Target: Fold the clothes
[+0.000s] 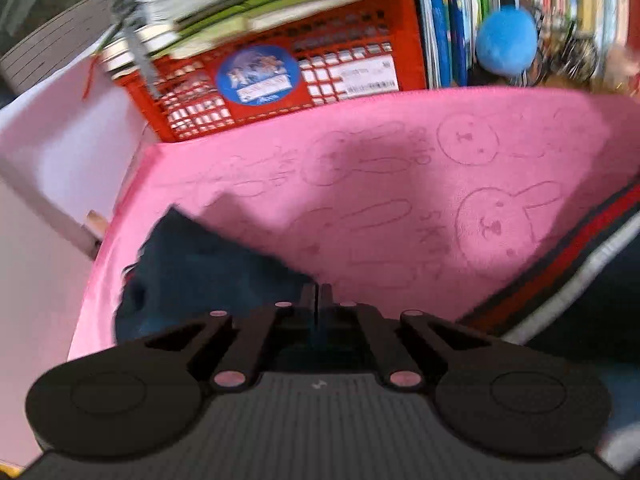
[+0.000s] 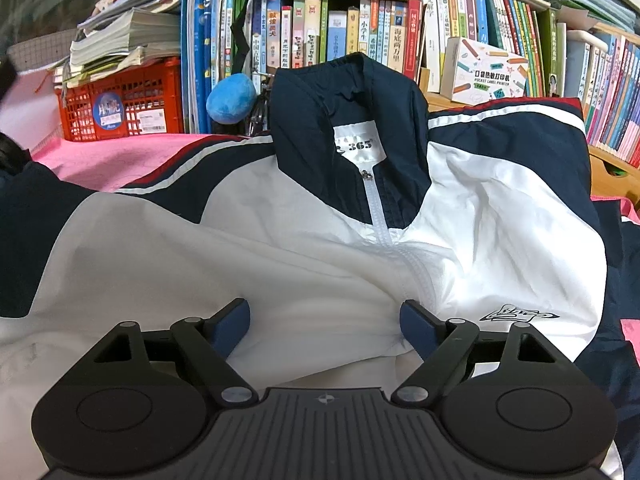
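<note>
A navy, white and red zip jacket [image 2: 304, 216] lies front up on a pink rabbit-print blanket [image 1: 400, 184], its collar standing toward the bookshelf. My right gripper [image 2: 325, 322] hovers open just over the white chest beside the zipper [image 2: 380, 220], with nothing between its blue pads. In the blurred left wrist view, my left gripper [image 1: 318, 294] points down at the blanket with its fingers pressed together. The edge of a navy sleeve end [image 1: 208, 276] runs into the tips, so they look pinched on it. The striped part of the jacket [image 1: 560, 264] lies to the right.
A red plastic crate [image 1: 288, 80] topped with stacked papers stands behind the blanket at the left. Rows of books [image 2: 400, 28] and a blue plush ball [image 2: 232, 98] fill the back. A white wall or board [image 1: 52, 152] borders the blanket's left edge.
</note>
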`<state>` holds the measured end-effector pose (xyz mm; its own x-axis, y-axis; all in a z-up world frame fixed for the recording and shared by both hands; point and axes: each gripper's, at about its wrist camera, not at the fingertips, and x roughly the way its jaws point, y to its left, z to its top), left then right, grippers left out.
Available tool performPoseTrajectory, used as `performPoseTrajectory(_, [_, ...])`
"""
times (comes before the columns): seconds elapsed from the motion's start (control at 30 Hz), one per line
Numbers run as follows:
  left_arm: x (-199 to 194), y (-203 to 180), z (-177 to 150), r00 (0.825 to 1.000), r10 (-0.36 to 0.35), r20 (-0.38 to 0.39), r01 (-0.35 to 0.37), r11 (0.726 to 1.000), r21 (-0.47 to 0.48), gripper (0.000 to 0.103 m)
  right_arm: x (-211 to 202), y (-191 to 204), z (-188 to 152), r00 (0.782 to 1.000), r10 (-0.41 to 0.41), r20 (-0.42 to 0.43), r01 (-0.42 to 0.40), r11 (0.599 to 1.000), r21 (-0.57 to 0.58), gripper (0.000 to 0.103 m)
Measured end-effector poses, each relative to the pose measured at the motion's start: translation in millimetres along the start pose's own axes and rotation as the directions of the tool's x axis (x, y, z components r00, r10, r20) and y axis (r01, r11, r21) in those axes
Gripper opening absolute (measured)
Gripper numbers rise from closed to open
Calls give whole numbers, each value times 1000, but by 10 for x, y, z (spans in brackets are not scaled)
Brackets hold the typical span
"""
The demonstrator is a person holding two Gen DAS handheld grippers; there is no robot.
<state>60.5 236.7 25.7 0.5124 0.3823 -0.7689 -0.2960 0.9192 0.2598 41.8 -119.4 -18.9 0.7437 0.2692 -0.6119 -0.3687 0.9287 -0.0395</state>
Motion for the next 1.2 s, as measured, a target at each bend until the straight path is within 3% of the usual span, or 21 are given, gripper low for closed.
performPoseTrajectory(0.2, [-358, 308, -622, 995, -91, -40, 92, 995, 38, 2, 6, 19, 0, 1000, -1, 2, 1, 1000, -3, 84])
performPoseTrajectory(0.4, [-710, 351, -1180, 989, -140, 42, 138, 989, 52, 2, -44, 63, -17, 999, -10, 40, 11, 1000, -17, 86])
performPoseTrajectory(0.53, [-855, 407, -1419, 975, -201, 93, 198, 979, 41, 3, -313, 125, -38, 980, 10, 197, -4, 1000, -29, 86])
performPoseTrajectory(0.6, [-826, 420, -1458, 970, -213, 121, 210, 977, 31, 3, -499, 193, 67, 957, 100, 274, -99, 995, -16, 90])
performPoseTrajectory(0.67, [-809, 419, -1493, 965, -219, 146, 219, 976, 16, 3, -604, 342, 288, 921, 250, 298, -260, 966, -7, 103])
performPoseTrajectory(0.73, [-808, 414, -1544, 958, -225, 178, 226, 974, 14, 3, -506, 683, 591, 875, 438, 204, -444, 896, -17, 103])
performPoseTrajectory(0.8, [-801, 436, -1592, 948, -238, 209, 243, 970, 2, 4, -286, 1193, 821, 825, 553, 116, -556, 831, -10, 103])
performPoseTrajectory(0.9, [-774, 525, -1652, 931, -272, 242, 293, 954, -55, 5, 182, 2020, 1046, 743, 669, -34, -669, 743, -4, 103])
performPoseTrajectory(1.0, [-726, 649, -1684, 908, -324, 265, 367, 921, -131, 6, 735, 2743, 1138, 678, 715, -168, -711, 697, 97, 103])
performPoseTrajectory(1.03, [-713, 681, -1694, 901, -339, 272, 388, 910, -150, 6, 885, 2918, 1136, 668, 717, -201, -706, 696, 135, 96])
performPoseTrajectory(1.07, [-705, 706, -1702, 895, -351, 276, 404, 900, -164, 6, 1023, 3088, 1128, 657, 717, -232, -697, 695, 174, 80])
performPoseTrajectory(1.1, [-699, 731, -1708, 888, -364, 280, 420, 891, -174, 7, 1101, 3204, 1121, 668, 701, -248, -673, 712, 200, 16])
performPoseTrajectory(1.13, [-697, 754, -1715, 883, -376, 282, 433, 883, -180, 8, 1101, 3243, 1128, 707, 665, -242, -631, 747, 208, 7])
performPoseTrajectory(1.17, [-695, 774, -1722, 877, -388, 285, 447, 875, -184, 9, 1029, 3216, 1160, 741, 641, -199, -610, 767, 201, 7])
performPoseTrajectory(1.2, [-695, 789, -1729, 870, -400, 289, 460, 868, -185, 11, 931, 3133, 1210, 762, 632, -141, -607, 773, 187, 7])
